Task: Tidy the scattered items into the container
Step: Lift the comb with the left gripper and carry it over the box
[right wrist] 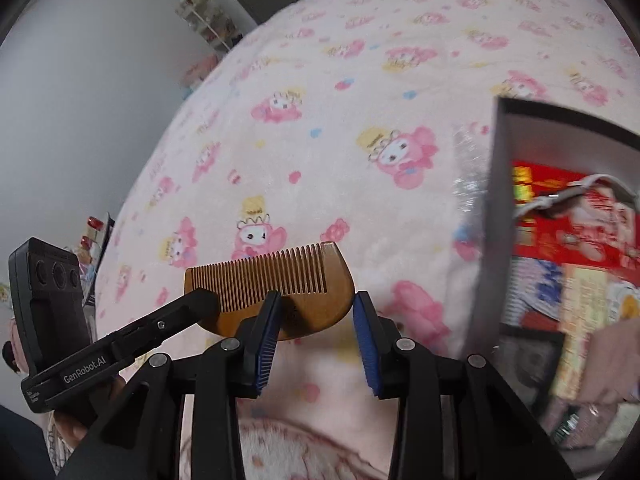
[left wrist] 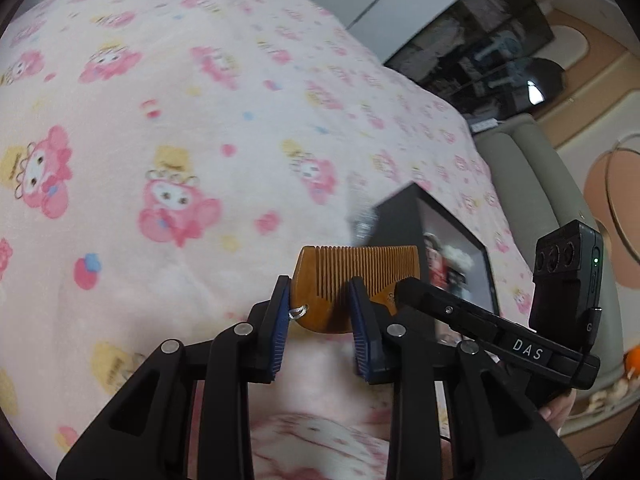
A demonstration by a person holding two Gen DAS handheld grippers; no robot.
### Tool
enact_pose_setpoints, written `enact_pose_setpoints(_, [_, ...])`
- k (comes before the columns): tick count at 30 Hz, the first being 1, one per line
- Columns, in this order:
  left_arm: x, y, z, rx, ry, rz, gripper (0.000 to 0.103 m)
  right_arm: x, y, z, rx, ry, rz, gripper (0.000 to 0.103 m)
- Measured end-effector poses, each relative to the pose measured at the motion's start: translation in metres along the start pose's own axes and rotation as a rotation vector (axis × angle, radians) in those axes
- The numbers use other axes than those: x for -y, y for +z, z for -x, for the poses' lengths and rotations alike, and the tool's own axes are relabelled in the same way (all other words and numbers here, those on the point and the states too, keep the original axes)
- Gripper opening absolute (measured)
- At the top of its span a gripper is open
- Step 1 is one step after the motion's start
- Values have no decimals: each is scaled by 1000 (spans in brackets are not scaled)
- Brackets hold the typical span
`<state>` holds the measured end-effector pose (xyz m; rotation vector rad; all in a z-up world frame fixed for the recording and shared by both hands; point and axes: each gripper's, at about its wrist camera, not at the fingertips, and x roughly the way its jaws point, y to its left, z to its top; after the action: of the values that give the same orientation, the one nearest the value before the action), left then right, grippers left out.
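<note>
one wooden comb (left wrist: 356, 276) is showing, along with one dark box (right wrist: 560, 240) holding several printed packets, one pink blanket (left wrist: 200, 120) and two tongs (left wrist: 320, 308) (right wrist: 314, 320).

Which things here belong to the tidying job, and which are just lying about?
Job:
comb
box

Lying about:
blanket
shelf

Pink cartoon-print blanket (left wrist: 200, 120), grey wall (right wrist: 80, 80)
</note>
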<state>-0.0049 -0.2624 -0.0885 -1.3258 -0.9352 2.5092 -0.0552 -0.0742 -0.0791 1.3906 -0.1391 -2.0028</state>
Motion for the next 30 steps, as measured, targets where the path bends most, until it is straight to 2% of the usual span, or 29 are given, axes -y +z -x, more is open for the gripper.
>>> enact_pose_setpoints(7, [86, -15, -6, -6, -62, -95, 27, 45, -20, 84, 82, -25, -14, 33])
enact_pose_setpoints(15, [166, -33, -45, -67, -108, -171, 27, 106, -38, 143, 159, -64, -76, 33])
enact_pose_setpoints(20, [199, -38, -75, -111, -97, -202, 28, 142, -41, 160, 175, -86, -95, 33])
enact_pose_setpoints(27, [227, -32, -118, -150, -77, -208, 29, 184, -25, 166, 170, -123, -70, 33])
enact_pose_setpoints(30, [241, -31, -132, -153, -65, -229, 29, 204, -24, 168, 188, -112, -99, 33])
